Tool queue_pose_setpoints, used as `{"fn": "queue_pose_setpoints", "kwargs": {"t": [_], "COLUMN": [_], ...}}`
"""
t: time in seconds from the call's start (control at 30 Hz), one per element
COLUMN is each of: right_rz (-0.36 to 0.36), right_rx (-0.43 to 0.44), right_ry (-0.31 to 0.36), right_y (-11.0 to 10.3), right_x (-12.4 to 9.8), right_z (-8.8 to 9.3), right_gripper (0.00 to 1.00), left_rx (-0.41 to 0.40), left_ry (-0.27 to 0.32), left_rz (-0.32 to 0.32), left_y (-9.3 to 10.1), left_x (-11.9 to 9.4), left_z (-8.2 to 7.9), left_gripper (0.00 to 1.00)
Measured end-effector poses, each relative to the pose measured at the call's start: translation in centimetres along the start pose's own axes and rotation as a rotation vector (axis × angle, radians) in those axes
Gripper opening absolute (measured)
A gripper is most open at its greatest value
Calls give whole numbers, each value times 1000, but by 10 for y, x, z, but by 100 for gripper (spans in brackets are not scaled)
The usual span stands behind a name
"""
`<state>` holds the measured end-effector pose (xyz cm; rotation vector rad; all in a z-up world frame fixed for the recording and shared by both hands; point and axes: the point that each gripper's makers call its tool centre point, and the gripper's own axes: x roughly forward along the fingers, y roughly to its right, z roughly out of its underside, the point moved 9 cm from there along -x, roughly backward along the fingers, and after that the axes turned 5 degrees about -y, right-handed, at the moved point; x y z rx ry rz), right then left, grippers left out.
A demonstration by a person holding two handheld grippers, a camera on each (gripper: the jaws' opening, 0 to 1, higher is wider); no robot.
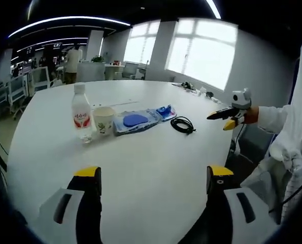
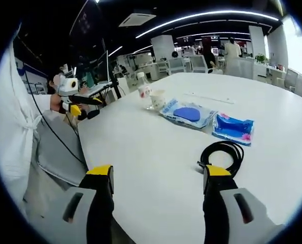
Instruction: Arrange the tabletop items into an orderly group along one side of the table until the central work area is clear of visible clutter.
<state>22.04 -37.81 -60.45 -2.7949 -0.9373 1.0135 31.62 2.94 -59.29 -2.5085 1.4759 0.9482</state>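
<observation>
A: Where does the coiled black cable (image 2: 223,155) lie?
B: Just ahead of the right gripper (image 2: 158,179), off its right jaw, jaws spread, empty.
A: And the left gripper (image 1: 154,179)?
B: Released too; farther off.

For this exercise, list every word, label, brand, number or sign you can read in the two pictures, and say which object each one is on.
No text can be read.
Water bottle: its label carries red print, too blurred to read.
Paper cup: a small greenish mark, too small to tell.
Clear packet with a blue disc: no legible print.
Blue packet: pink marks, unreadable.
Black cable: no markings visible.
</observation>
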Motion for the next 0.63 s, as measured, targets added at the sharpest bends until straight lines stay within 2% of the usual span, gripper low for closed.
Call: {"fn": "queue_pose_setpoints", "kwargs": {"t": [0.63], "right_rz": [8], "right_rx": [-2], "right_ry": [-1], "right_y": [2], "right_x": [0], "right_z": [-4], "right_gripper": [71], "left_rx": [-9], "left_ry": [8], "left_rz": [-2], "left_y": [-5], "left_x": [0], "left_z": [-1], "left_gripper": [87]}}
